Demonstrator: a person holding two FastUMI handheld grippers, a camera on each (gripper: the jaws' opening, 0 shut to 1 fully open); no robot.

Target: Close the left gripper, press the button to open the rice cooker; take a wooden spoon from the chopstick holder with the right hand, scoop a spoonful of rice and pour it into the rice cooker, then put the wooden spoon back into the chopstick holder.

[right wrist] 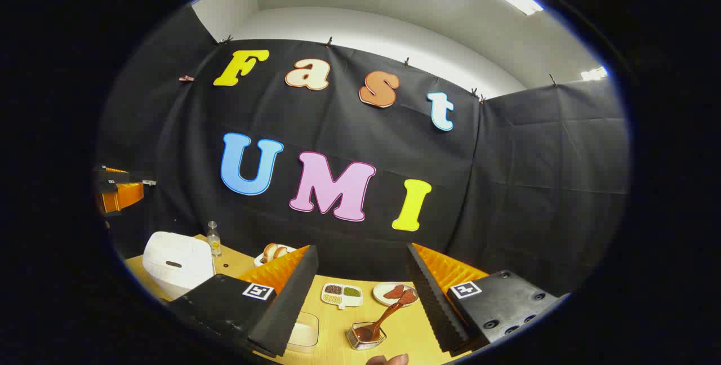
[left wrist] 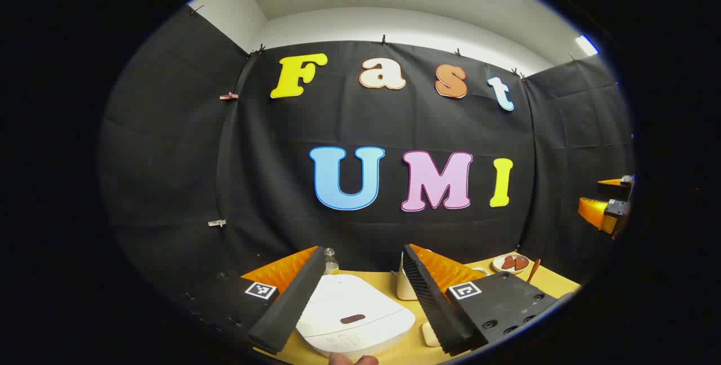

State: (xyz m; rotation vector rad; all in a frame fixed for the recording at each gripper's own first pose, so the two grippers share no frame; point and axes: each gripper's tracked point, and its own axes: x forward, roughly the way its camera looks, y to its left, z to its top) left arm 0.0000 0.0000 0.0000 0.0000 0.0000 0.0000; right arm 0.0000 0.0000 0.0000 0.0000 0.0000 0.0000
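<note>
Black cloth walls back a wooden table [right wrist: 417, 328]. Left gripper [left wrist: 363, 292] hangs with its fingers spread apart over the closed white cooker [left wrist: 355, 317], whose dark button [left wrist: 352, 318] lies between them; the cooker's near edge is cut off. Right gripper [right wrist: 360, 292], fingers also apart and empty, looks down on the spoon [right wrist: 386, 315], standing in its holder [right wrist: 366, 337] with the handle leaning far and right. Beyond sit a plate [right wrist: 394, 293] and a grain dish [right wrist: 341, 294]; a white box [right wrist: 304, 331] is half hidden.
</note>
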